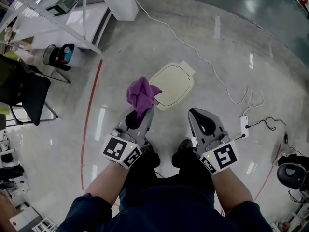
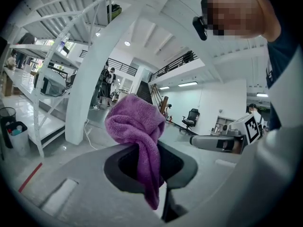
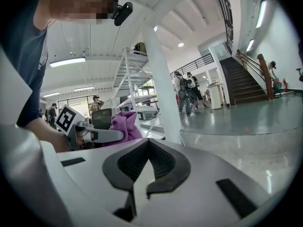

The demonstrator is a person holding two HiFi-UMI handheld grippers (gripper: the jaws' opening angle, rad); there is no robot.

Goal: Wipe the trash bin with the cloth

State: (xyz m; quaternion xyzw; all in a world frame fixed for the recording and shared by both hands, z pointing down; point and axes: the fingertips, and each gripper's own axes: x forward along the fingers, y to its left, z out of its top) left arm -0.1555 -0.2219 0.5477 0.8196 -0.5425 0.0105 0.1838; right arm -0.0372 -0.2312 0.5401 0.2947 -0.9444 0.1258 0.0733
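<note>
The person is standing over dark shoes (image 1: 186,146), holding both grippers out low in front. Each gripper is carrying a cube with black-and-white square markers (image 1: 120,150). Those patterns are the only print showing, and they are not forming any readable words.

The left gripper (image 1: 146,111) is clamping a purple cloth (image 1: 141,94). The jaws are pinching a narrow twist of it, with the bunched bulk rising above them and a tail hanging below. The right gripper (image 1: 197,115) is sitting beside it, a little apart. Its jaws are resting together with nothing between them.

Just beyond the grippers, the trash bin (image 1: 173,83) is standing on the glossy grey floor (image 1: 231,42), showing its cream lid from above. The cloth is hovering near the bin's left edge in the head view, and I cannot tell whether the two are touching.

A white power strip (image 1: 244,124) is lying to the right, with a white cable (image 1: 203,57) snaking away from it across the floor. A red line (image 1: 89,115) is running along the floor on the left. Past it a black chair (image 1: 24,93) is standing, then a small wire basket (image 1: 60,56) holding bottles. Farthest off, a white shelving rack (image 1: 58,13) is standing beside a white pillar (image 1: 118,1).
</note>
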